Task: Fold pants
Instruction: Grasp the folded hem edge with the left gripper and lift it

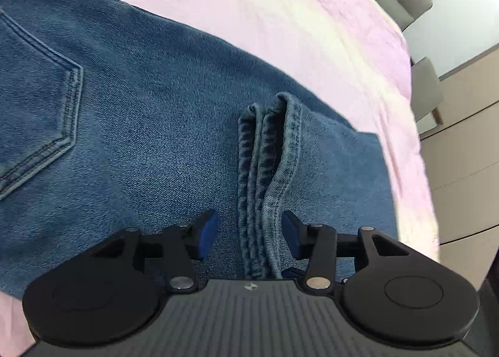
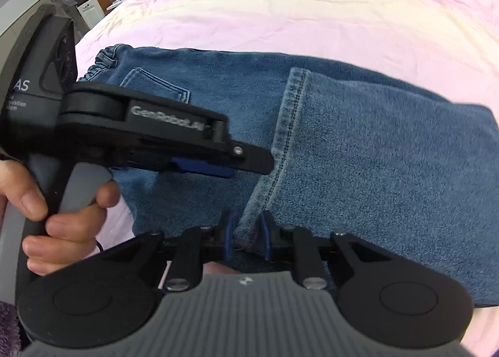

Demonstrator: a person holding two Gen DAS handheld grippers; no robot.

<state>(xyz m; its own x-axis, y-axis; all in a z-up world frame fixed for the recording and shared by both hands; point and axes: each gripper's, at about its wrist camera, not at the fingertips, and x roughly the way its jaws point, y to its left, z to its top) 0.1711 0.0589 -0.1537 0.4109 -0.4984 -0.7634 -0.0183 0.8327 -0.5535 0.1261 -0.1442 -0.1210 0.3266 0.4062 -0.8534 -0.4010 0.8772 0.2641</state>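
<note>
The left gripper [image 1: 249, 233] points steeply down over the jeans [image 1: 140, 138], its 2 blue pads [image 1: 207, 233] spread apart on either side of the stacked leg hems without pressing them. The right gripper [image 2: 247, 233] also tilts down, its pads nearly together, pinching the hem corner of the jeans. A hand [image 2: 46, 213] wraps the left gripper's grey handle, beside the jeans.
</note>
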